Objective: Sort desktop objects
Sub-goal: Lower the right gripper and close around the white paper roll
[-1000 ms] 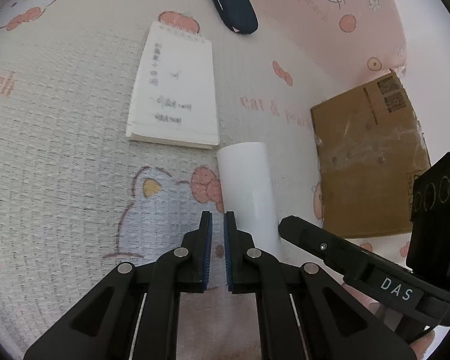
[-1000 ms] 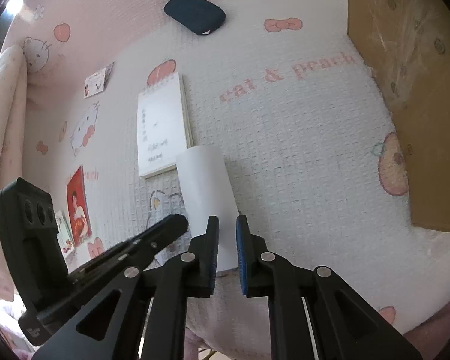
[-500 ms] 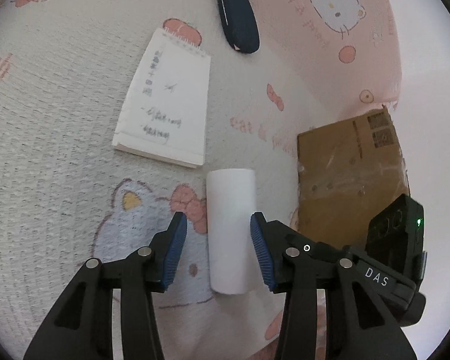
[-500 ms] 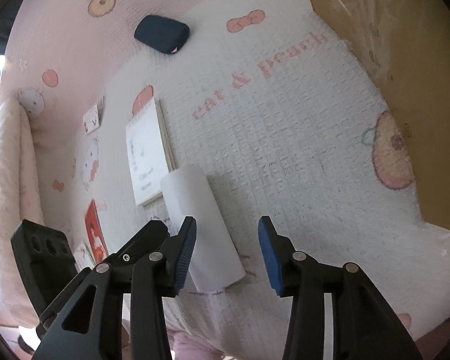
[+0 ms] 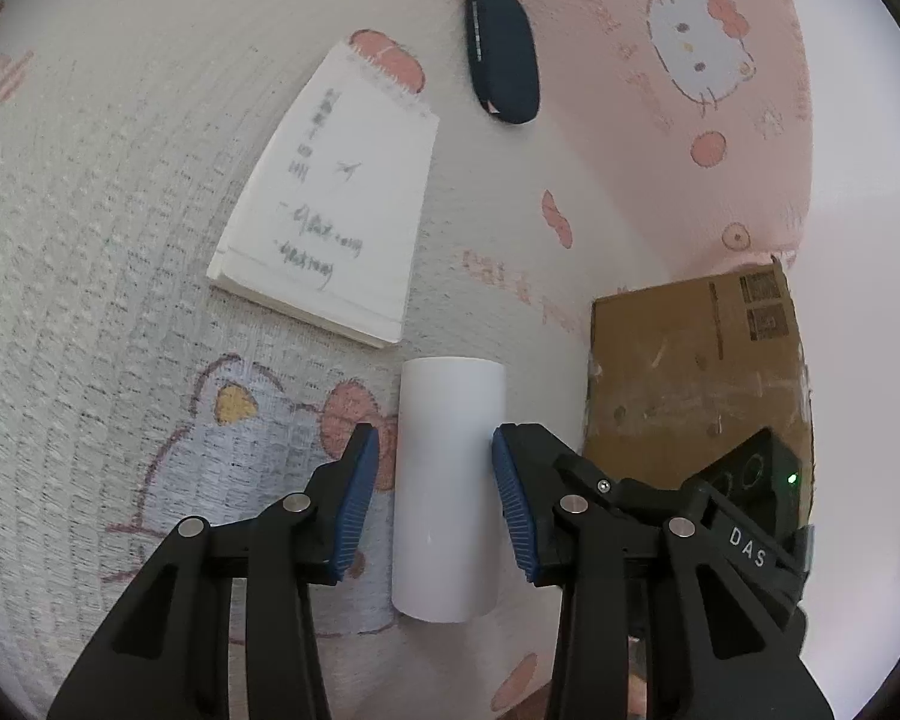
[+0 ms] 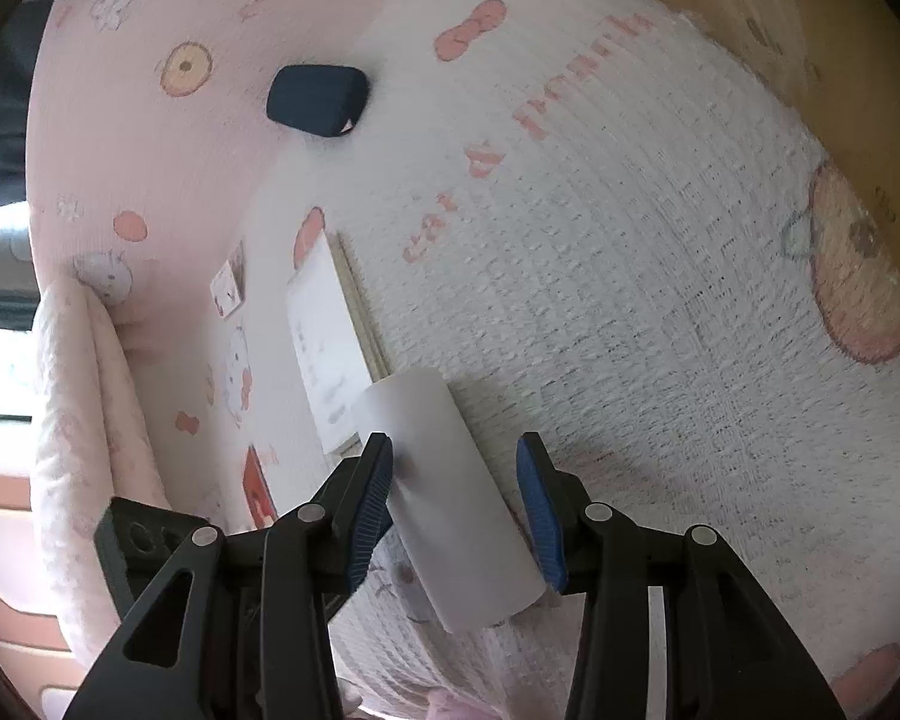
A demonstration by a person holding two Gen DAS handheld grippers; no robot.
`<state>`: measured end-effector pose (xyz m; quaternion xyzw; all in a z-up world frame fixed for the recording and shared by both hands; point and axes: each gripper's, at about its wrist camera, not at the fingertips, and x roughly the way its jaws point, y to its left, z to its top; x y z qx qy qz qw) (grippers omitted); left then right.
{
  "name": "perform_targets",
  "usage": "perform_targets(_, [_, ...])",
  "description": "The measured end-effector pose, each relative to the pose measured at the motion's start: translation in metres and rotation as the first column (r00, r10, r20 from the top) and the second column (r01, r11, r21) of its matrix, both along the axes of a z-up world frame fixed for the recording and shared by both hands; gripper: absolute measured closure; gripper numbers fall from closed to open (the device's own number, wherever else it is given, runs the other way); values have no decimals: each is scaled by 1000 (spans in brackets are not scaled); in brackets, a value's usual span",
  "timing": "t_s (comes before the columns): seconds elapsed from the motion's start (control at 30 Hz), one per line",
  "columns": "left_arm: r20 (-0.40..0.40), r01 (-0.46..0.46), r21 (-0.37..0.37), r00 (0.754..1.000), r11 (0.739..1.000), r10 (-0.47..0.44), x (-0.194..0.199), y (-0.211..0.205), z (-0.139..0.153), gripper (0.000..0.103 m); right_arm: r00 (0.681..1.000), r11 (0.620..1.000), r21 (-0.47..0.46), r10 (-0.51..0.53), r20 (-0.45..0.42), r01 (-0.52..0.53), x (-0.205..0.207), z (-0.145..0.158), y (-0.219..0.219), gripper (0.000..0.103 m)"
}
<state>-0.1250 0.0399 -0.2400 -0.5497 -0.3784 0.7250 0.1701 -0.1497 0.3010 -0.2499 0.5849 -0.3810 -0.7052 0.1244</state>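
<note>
Nearest, the left claw [image 5: 435, 495] straddles a white cylinder [image 5: 447, 480] lying on its side on the cartoon-print cloth [image 5: 90, 300] that covers the counter. Its jaws, just closing a little, look not yet clamped. From the other side the right claw [image 6: 456, 501] brackets the same cylinder, one blue pad at its wall, the other standing clear: open. Just beyond lies a handwritten notepad [image 5: 330, 222], farther off a dark blue pouch [image 5: 501, 54], and to the side a cardboard box [image 5: 696, 372]. Sorting seems barely begun; nothing looks lifted or put away yet.
</note>
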Motion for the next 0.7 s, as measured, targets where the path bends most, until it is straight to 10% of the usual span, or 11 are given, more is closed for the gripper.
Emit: perform_targets(0.7, [7,-18,38,1000,999,18,-3,-23,3,64,999,993,-116,19,27,-16,12,-9,-30,70])
